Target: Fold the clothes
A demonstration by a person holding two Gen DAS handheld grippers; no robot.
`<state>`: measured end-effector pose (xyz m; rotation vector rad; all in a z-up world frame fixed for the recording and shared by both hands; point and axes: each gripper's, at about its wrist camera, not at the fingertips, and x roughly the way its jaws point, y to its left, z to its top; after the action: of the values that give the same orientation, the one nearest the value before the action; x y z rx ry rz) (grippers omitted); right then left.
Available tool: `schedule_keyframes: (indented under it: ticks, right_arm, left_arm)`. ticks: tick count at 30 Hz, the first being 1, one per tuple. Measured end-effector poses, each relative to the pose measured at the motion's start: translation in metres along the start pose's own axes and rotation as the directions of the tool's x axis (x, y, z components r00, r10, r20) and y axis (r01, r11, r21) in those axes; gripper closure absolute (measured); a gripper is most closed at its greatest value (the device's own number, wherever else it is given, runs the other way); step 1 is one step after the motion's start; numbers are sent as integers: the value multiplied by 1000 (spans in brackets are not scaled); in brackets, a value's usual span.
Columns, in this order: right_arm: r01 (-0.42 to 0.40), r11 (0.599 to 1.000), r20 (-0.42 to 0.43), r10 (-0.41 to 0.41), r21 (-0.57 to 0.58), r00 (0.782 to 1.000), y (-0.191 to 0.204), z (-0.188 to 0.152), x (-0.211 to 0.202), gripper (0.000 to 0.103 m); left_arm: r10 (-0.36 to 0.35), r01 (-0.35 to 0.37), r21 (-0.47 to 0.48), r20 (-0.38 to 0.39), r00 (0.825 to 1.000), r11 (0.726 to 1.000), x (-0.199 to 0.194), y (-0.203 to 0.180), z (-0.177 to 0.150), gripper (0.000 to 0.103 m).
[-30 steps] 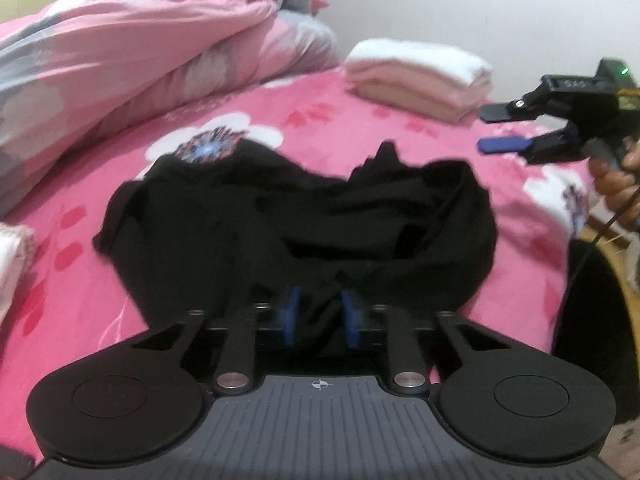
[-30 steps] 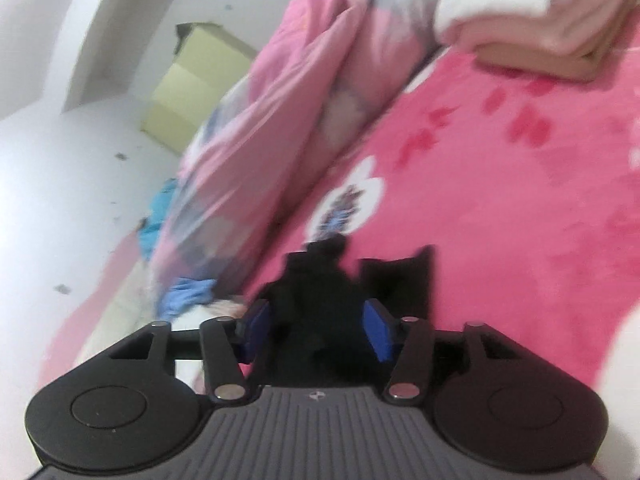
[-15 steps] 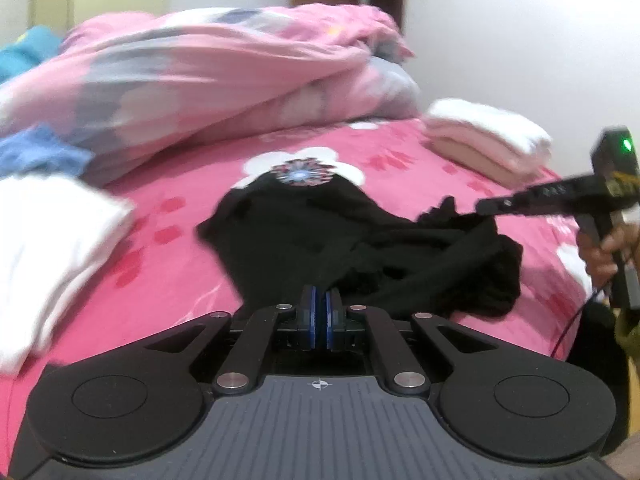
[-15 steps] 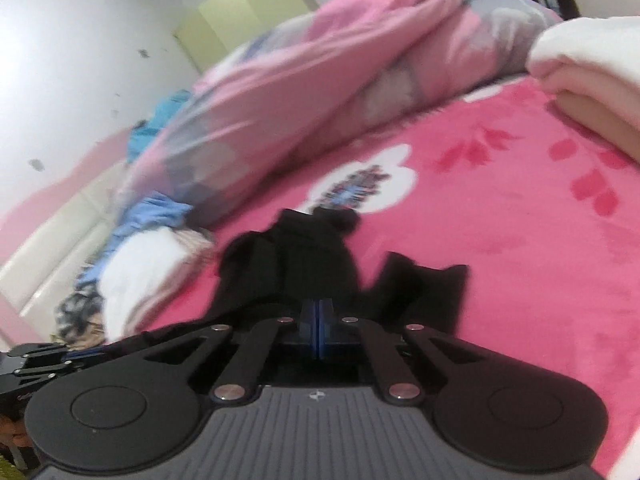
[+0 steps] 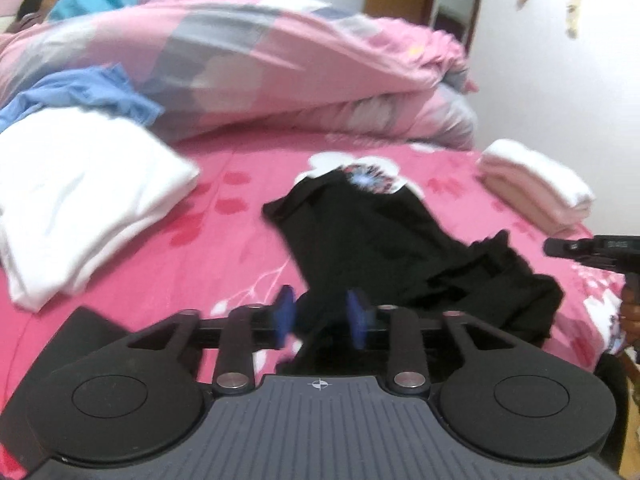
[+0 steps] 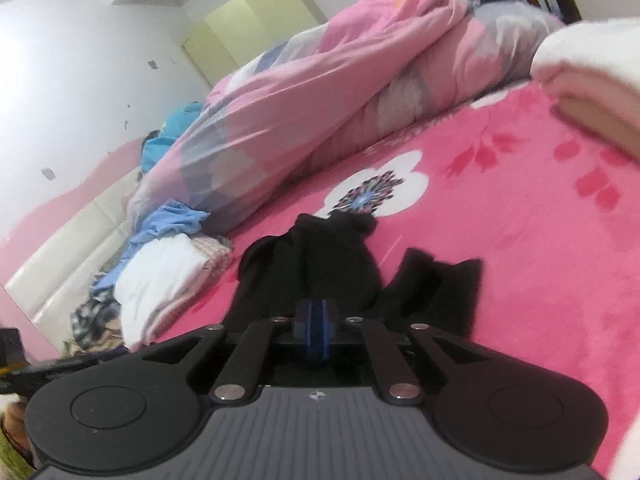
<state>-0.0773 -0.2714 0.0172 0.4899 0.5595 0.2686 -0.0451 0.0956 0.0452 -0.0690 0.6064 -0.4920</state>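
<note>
Mid-fold: left gripper (image 5: 320, 316) just opening around the crumpled black cotton garment (image 5: 384, 240), right gripper (image 6: 316, 332) nearly clenched at its 6 o'clock edge, so next I'd regrip.

Black garment (image 5: 384, 240) lies crumpled on pink floral bedsheet (image 5: 224, 240). Left gripper (image 5: 320, 318) over its near edge, jaws just opening, pads apart. White folded stack (image 5: 536, 184) beyond the garment.

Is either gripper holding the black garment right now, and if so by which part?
Left gripper: pads apart, gripping nothing, the black garment lying loose between them. Right gripper: pads almost together at the garment's near edge; whether cloth is pinched cannot be told.
</note>
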Motion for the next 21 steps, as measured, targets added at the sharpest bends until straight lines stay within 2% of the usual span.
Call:
schedule_keyframes:
  ticks: [2,3,4,6,9,11,12,15,17,21]
  right_arm:
    - [35,999,-16,-36,-30,999,0,5,3,80]
    - [47,998,-23,-48,-43,999,0,8,5,73]
    - [51,997,-33,-53,-56,998,0,10,9,70]
    - [46,996,-71,-51,-77,996,0,14,19,69]
    - [38,995,-128,-50,-96,991,0,15,37,70]
    - [44,994,-154,-59,-98,986,-4,13,42,70]
    - [46,994,-162,-61,-96,985,-6,12,43,70]
    - [33,993,-160,-50,-110,986,-10,10,34,70]
    - [9,990,-164,-33,-143,986,-10,8,28,69]
    - [-52,983,-227,11,-176,974,-7,1,40,69]
  left_arm:
    - [-46,46,-17,0,999,999,2,4,0,57]
    - [-69,69,-32,-21,997,997,5,7,0,44]
    - [-91,88,-46,-50,995,995,10,9,0,40]
    - [-102,98,-49,-83,991,994,19,10,-3,40]
    - [-108,106,-22,-91,990,994,30,8,-8,43]
    - [-120,118,-27,-94,988,993,35,11,-9,49]
    - [-126,123,-38,-100,987,992,37,13,-10,56]
    - [-141,135,-55,-109,984,989,41,20,-12,62]
    - [-153,148,-50,-114,982,988,43,23,-13,63]
    - [-180,174,-53,-132,975,983,49,28,-16,63]
